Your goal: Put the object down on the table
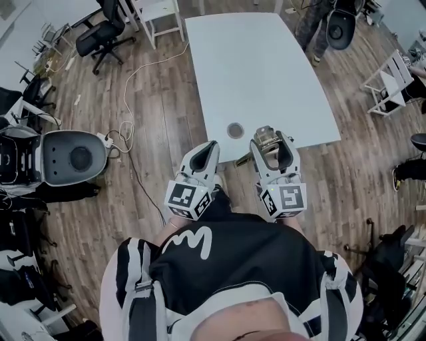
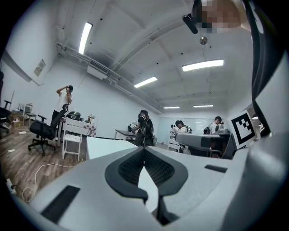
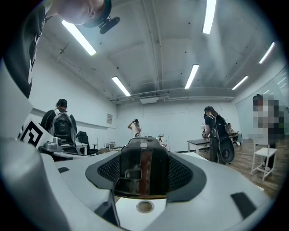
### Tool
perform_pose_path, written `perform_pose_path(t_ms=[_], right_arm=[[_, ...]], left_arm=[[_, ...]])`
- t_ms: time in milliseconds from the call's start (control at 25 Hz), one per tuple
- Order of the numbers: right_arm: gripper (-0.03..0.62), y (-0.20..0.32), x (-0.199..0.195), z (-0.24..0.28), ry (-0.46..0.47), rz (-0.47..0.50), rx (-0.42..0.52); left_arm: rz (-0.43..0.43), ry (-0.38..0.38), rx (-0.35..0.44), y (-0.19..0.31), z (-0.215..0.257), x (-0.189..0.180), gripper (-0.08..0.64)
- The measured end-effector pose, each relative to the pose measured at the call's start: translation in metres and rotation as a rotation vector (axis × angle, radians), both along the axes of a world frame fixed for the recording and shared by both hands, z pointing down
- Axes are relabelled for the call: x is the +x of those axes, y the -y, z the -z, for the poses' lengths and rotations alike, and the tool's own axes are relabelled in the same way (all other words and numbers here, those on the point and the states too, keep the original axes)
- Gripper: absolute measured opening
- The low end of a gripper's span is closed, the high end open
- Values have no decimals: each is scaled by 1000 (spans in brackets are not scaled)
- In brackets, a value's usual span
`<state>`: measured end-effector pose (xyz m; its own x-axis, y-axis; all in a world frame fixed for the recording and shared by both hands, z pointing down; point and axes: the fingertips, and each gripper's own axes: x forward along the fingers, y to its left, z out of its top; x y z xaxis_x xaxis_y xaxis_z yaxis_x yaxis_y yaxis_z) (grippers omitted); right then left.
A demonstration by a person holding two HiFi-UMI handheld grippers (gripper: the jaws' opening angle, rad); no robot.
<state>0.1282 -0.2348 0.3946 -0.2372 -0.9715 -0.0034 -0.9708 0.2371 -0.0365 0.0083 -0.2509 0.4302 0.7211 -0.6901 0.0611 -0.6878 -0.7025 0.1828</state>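
Note:
My right gripper (image 1: pixel 269 137) hangs over the near edge of the white table (image 1: pixel 266 66), shut on a small dark object (image 1: pixel 265 135). In the right gripper view the object (image 3: pixel 141 171) is boxy and dark, with a brown stripe and a metal clasp, wedged between the ribbed pads (image 3: pixel 183 173). The right gripper (image 3: pixel 141 168) holds it above the tabletop. My left gripper (image 1: pixel 211 146) is beside it to the left, at the table's edge. Seen in the left gripper view, the left gripper (image 2: pixel 143 151) has its pads pressed together with nothing between them.
A round cable grommet (image 1: pixel 234 130) sits in the table near both grippers. A black office chair (image 1: pixel 103 33), white chairs (image 1: pixel 162 16) (image 1: pixel 393 83), a floor cable (image 1: pixel 130 120) and a white-shelled machine (image 1: pixel 73 156) surround the table. A person (image 1: pixel 313 26) stands at the far end.

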Motion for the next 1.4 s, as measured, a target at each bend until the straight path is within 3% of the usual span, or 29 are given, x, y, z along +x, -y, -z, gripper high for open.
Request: perform_pose_path(t_ms=[520,720,1080,1400], right_arm=[[291,129,10,9,12,-97,15],[291,129,18,7,9,-92,-16],[291,173,15,12,8,-37,-21],[291,192,36,3,7,-52,-40]], left_arm=[[-97,12,24,142,12,14,5],[-83,-2,7,143,14,21,5],[-24,1,-6,168,18,11,5],[19,12,-31,166,9,5,5]])
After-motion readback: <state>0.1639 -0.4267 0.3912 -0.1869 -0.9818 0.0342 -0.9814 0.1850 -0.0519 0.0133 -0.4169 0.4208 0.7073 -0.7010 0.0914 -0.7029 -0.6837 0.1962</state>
